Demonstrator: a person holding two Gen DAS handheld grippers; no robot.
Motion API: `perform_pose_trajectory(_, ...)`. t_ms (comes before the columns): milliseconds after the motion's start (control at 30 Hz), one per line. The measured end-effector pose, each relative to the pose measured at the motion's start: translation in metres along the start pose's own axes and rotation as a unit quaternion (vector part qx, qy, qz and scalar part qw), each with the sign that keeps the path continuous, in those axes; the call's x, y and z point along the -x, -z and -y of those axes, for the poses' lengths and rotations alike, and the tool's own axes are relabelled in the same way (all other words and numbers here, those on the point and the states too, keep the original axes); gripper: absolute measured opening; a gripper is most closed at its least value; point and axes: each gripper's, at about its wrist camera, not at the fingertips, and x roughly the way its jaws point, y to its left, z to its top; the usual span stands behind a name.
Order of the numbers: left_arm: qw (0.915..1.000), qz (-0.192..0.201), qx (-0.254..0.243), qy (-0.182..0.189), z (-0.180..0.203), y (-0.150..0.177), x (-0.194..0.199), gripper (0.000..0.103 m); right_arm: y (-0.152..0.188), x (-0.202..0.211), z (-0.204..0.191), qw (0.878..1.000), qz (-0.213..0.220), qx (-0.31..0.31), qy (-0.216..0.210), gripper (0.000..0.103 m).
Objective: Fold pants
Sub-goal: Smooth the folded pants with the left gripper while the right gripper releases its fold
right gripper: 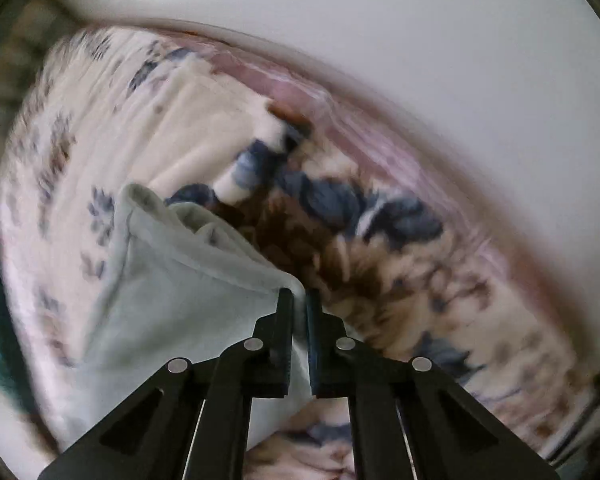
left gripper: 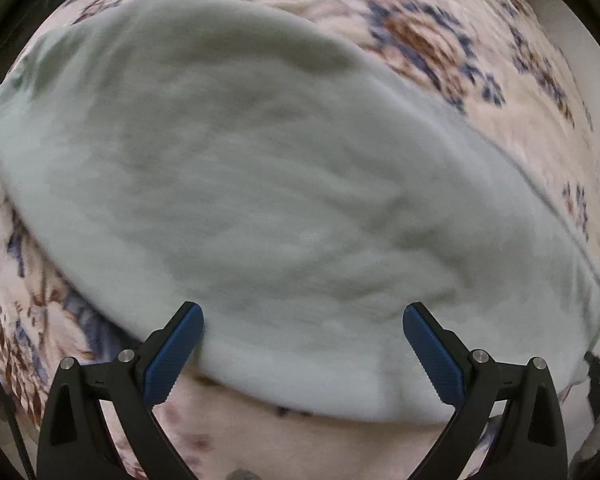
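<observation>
Right gripper [right gripper: 299,300] is clamped on a pants [right gripper: 172,300] corner while the left gripper [left gripper: 303,316] hovers spread apart over them, so I'd pull the corner taut and flat across the blanket [right gripper: 400,272] before letting go.

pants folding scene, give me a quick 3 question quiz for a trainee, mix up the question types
1. True or false: the right gripper is shut on an edge of the pale green pants.
2. Multiple choice: how do the left gripper fingers stand? A) spread wide apart over the pants, holding nothing B) clamped on the cloth C) out of view
3. Fill in the gap: the pants lie on a ______-patterned bedspread in cream, blue and brown.

Key:
1. True; cloth is pinched between its closed fingers.
2. A
3. floral
</observation>
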Motion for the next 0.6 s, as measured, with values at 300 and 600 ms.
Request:
perform_pose_trajectory(300, 0.9943, 0.101, 0.035, 0.007, -0.127, -0.033, 0.094, 0.102, 0.081, 0.046, -0.088, 0.991, 0.003, 0.133, -0.023, 0.083)
perform_pose_trajectory(600, 0.9909, 0.13, 0.033, 0.009, -0.293, -0.135, 0.118, 0.102, 0.214, 0.045, -0.164, 0.994, 0.021, 0.103, -0.039, 0.084)
